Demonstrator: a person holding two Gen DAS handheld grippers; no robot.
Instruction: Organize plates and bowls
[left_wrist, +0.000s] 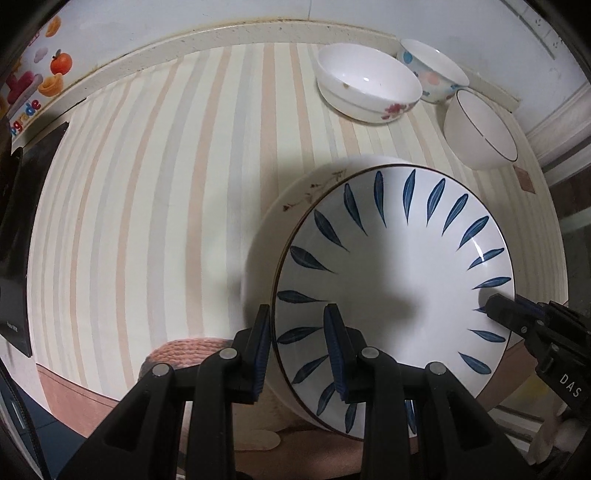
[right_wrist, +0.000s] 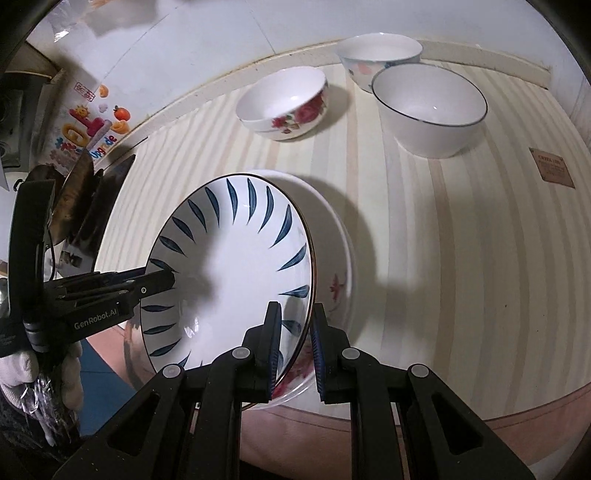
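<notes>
pinching opposite rims of the blue-leaf plate (left_wrist: 395, 295), left gripper (left_wrist: 299, 343) and right gripper (right_wrist: 295, 343) both clamped on it; glazed, slippery, stiff, breakable.

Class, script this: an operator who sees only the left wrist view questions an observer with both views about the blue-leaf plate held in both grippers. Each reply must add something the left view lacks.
Operator: I only see the tip of the right gripper at the far rim. Is it really gripping?
Observer: Yes. The right gripper has its jaws shut on the plate, one finger on each face of the rim.
Operator: What does the plate underneath look like inside?
Observer: The lower plate is white with red flowers painted inside it.
</notes>
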